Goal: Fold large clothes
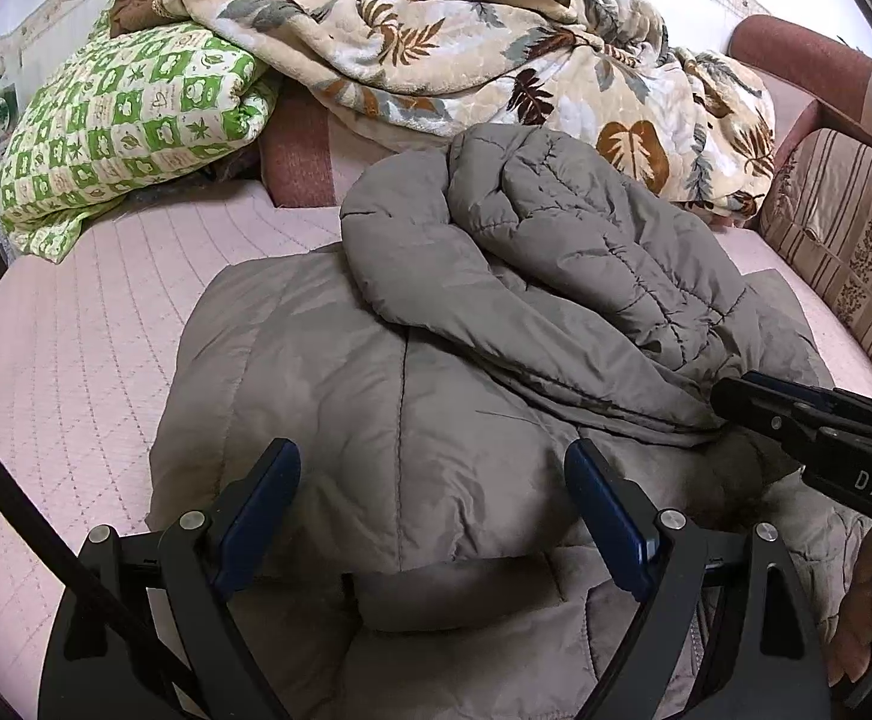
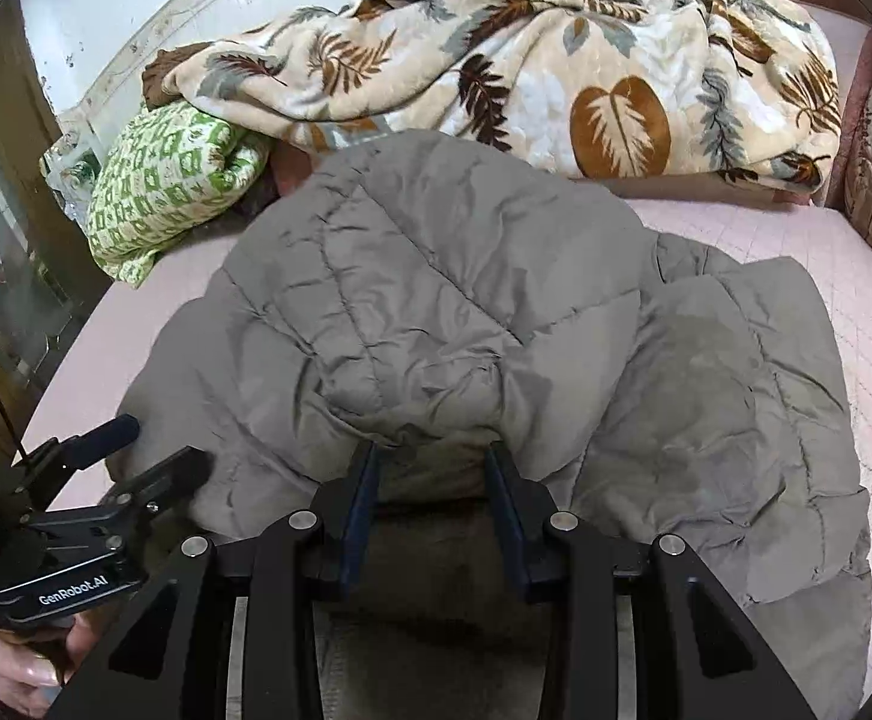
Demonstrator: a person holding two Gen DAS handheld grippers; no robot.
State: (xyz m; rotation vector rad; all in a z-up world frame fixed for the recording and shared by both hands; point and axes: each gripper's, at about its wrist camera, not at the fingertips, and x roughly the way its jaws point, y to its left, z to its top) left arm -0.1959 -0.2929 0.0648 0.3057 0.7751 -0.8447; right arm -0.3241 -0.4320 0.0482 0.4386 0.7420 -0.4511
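- Grey quilted puffer jacket (image 2: 436,312) lies on the pink quilted sofa seat (image 1: 75,360), filling most of the middle. It's half bundled: one padded section is thrown back over the body, and a sleeve or side panel spreads flat toward the right in the right wrist view.
- Right gripper (image 2: 432,468): jaws narrowed, with a bunched fold of jacket fabric sitting between the blue pads. Reads as a pinch on the near edge of the folded-over section. I can't see how firmly the pads bite.
- Left gripper (image 1: 432,480): jaws spread wide, hovering over the jacket's smooth back panel by the centre seam. Nothing is between the pads, so it holds nothing.
- In the left wrist view the right gripper comes in from the right edge, tips at the crease where the top section meets the body.
- Step in hand, my read: mid-fold. Right side has a grip on a flap, left is free and staged for a second grab.
- Next move probably calls for the left jaws to close on the other side of the same edge, so both ends carry over level. Puffy fill will spring back, so press the fold down after laying it.
- Behind the jacket: leaf-print fleece blanket (image 1: 496,60) heaped along the sofa back, just beyond the jacket's far edge. A green checked quilt (image 1: 123,132) is bundled at the left, and a striped cushion (image 1: 844,228) stands at the right arm.
- The seat to the left of the jacket is bare, so there's room to lay the fold that way.
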